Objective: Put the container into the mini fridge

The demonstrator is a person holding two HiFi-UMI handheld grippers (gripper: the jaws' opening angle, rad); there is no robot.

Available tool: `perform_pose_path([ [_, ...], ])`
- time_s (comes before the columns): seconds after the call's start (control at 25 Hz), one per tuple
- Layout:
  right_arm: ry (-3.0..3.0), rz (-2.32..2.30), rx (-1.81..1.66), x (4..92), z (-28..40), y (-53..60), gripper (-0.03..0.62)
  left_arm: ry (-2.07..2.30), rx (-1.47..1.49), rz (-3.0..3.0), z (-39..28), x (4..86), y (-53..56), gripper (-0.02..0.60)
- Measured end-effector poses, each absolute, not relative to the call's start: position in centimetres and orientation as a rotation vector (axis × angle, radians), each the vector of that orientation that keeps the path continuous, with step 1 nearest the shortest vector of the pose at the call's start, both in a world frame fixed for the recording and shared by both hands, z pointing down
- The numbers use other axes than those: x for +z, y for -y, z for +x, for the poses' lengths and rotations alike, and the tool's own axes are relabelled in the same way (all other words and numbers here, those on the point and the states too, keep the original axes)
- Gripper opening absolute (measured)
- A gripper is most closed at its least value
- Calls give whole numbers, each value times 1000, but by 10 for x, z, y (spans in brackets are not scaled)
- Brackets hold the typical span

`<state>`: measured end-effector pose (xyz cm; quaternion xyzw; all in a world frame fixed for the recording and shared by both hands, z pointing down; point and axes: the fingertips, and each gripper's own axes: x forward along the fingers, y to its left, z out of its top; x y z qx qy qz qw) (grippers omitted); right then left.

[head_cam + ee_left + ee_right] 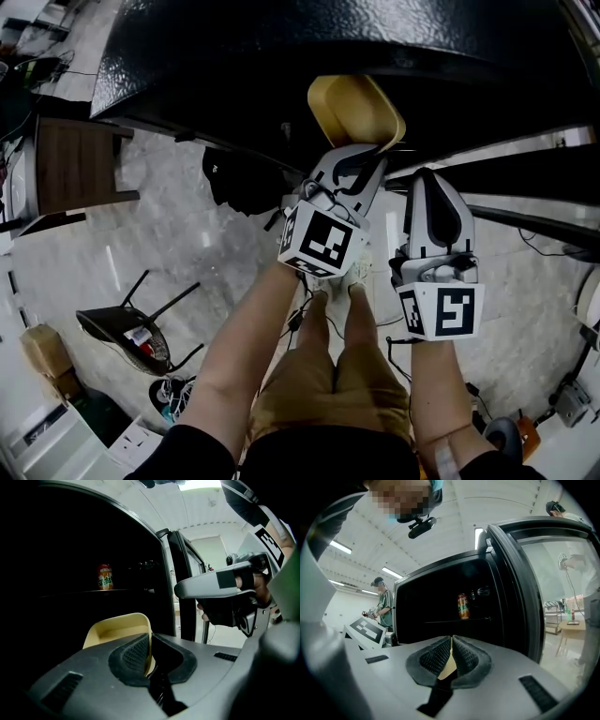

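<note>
The door (534,588) of the mini fridge (328,37) is seen standing open, so that part of the task can be counted as done. The container (354,108), a shallow yellow tray, is held in the air in front of the dark opening. Its near wall is pinched between the almost closed jaws of the left gripper (361,152). Whether its far end has crossed the threshold cannot be told. It is judged that the placing is left to do: the container is not yet set down inside, and the grip is not yet released.

The right gripper (428,178) is held just beside the left one. Its jaws are drawn together and no thing is gripped; a thin pale sliver is seen below the pads, and what it is cannot be made out.

Inside, a shelf (440,621) is seen across the upper part, with a can (462,605) standing on it. The space below the shelf appears dark and unoccupied as far as can be made out, and room for the tray is judged to lie there. The door edge on the right and the shelf lip above are the edges to be cleared.
</note>
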<state>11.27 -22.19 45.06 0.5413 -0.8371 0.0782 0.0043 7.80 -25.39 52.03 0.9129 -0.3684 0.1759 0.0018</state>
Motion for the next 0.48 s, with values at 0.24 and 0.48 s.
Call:
perform_pose_path([
  [0.24, 2618, 1717, 273, 454, 120, 229, 41, 1106, 705, 2879, 82, 539, 269, 34],
  [0.48, 2623, 1712, 286, 457, 120, 235, 41, 1038, 901, 2903, 83, 552, 280, 35],
])
